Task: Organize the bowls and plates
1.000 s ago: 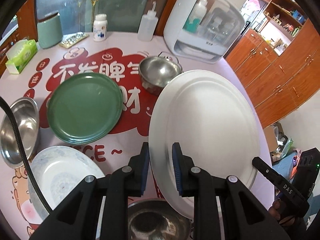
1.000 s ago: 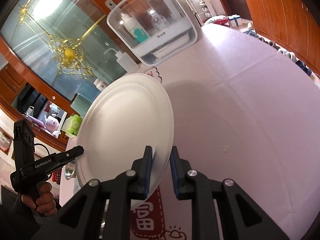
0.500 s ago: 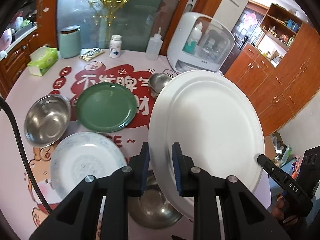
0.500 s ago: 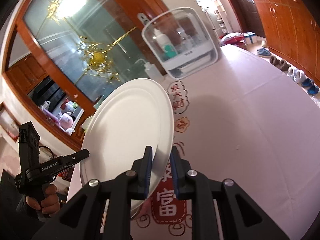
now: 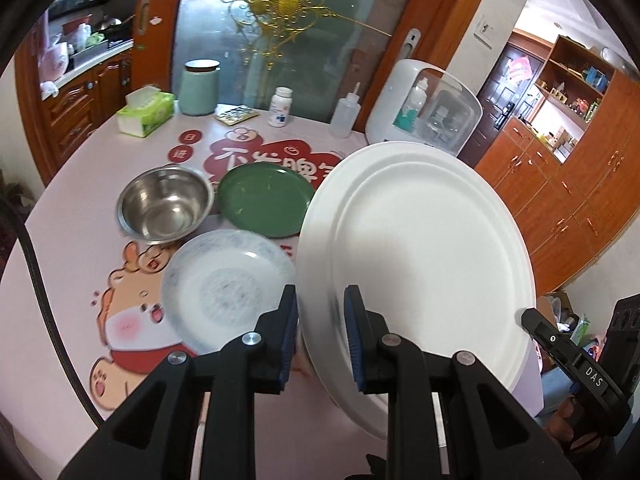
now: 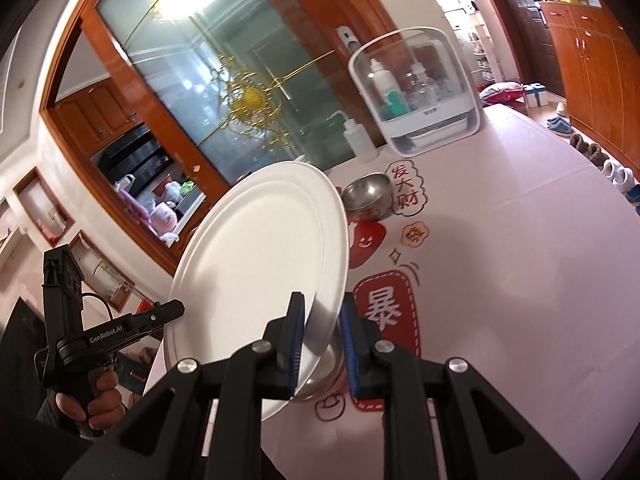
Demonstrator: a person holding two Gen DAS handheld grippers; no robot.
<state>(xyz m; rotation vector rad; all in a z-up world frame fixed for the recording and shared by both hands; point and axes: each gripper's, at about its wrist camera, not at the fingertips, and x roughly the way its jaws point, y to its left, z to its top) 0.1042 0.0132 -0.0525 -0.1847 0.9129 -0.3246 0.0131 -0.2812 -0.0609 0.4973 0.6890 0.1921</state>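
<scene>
A large white plate (image 5: pixel 420 256) is held tilted in the air above the table, gripped at opposite rims. My left gripper (image 5: pixel 321 334) is shut on its near rim. My right gripper (image 6: pixel 320 340) is shut on the other rim of the same plate (image 6: pixel 260 276). On the table lie a green plate (image 5: pixel 266 199), a patterned white plate (image 5: pixel 228 280) and a steel bowl (image 5: pixel 165 204). A small steel bowl (image 6: pixel 368 196) stands farther back, and another steel bowl (image 6: pixel 324 372) sits under the held plate.
At the back of the table stand a white sterilizer box (image 5: pixel 424 110), a squeeze bottle (image 5: pixel 345 114), a pill bottle (image 5: pixel 282 107), a green canister (image 5: pixel 200 87) and a tissue pack (image 5: pixel 146 114). Wooden cabinets (image 5: pixel 568 184) stand to the right. The tablecloth's right half (image 6: pixel 520 240) is bare.
Both grippers have lifted the white plate higher above the table and tilted it; more of the table and room shows below. Both grips stay shut.
</scene>
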